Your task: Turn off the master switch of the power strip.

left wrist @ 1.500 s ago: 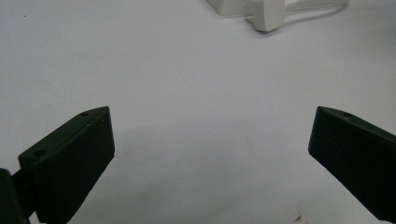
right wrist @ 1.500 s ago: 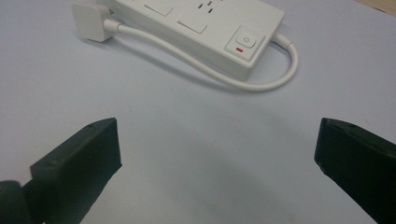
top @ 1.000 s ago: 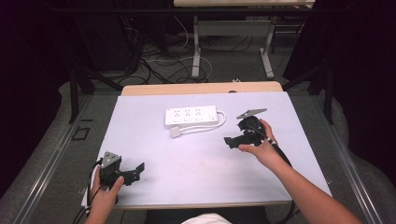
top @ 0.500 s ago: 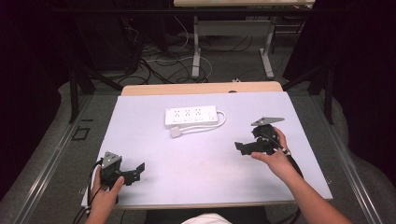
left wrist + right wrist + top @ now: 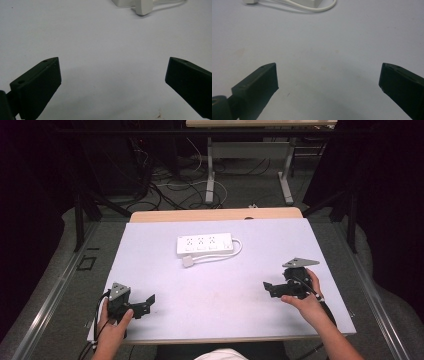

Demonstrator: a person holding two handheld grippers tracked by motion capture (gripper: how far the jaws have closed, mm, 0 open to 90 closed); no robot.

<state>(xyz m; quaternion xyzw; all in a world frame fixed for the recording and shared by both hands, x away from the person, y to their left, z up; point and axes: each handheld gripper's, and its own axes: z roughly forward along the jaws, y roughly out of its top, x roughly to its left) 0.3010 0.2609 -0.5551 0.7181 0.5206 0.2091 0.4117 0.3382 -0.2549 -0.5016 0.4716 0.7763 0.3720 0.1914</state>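
Both claws gape wide and empty: left claw [image 5: 150,301] lower left, right claw [image 5: 269,289] lower right. The power strip [image 5: 205,245] lies upper centre on the desk [image 5: 225,295]. Approach seems unstarted; next, reach toward its plug [image 5: 188,262].

In the left gripper view the power strip [image 5: 124,2] is cut off by the top edge, leaving one corner and its plug [image 5: 143,6]. The right gripper view clips the strip likewise, showing a corner and the looping cord [image 5: 312,8]. From above, its sockets are too small to read.
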